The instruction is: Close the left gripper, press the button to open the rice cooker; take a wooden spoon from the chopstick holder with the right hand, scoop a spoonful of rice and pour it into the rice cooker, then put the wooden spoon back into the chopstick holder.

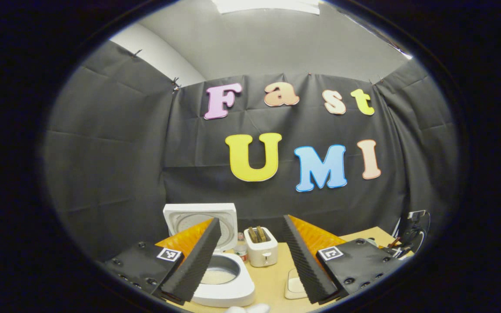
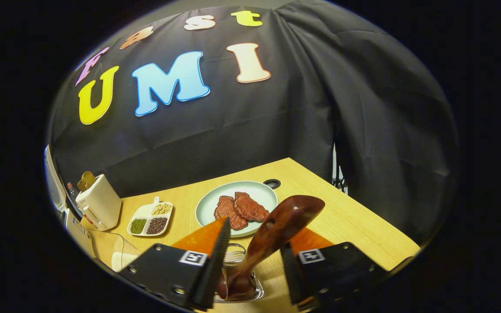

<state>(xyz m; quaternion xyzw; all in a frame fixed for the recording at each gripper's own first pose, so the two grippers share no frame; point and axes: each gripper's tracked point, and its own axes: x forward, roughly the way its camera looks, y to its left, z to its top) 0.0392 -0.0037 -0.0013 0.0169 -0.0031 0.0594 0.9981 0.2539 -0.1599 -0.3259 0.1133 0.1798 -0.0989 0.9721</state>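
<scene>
In the left gripper view, the rice cooker (image 1: 222, 278) sits at the near left of the wooden table (image 1: 272, 278) with its white lid (image 1: 200, 219) standing upright behind the pot, and pale rice shows in the bowl. The left gripper (image 1: 250, 265) hangs above the table with its jaws spread wide, grasping nothing; its left finger overlaps the cooker's rim. Just right of the cooker stands a white toaster (image 1: 261, 248) with toast in its slots. In the right gripper view, the toaster (image 2: 98, 202) appears at the far left, then a small divided tray of beans (image 2: 150, 219), then a pale plate (image 2: 237, 204) bearing two pieces of meat. Nearest, the wooden spoon (image 2: 272, 232) leans up out of the chopstick holder (image 2: 239, 278), its handle rising between the fingers of the right gripper (image 2: 250, 265), whose jaws stand apart on either side of it without pressing it.
</scene>
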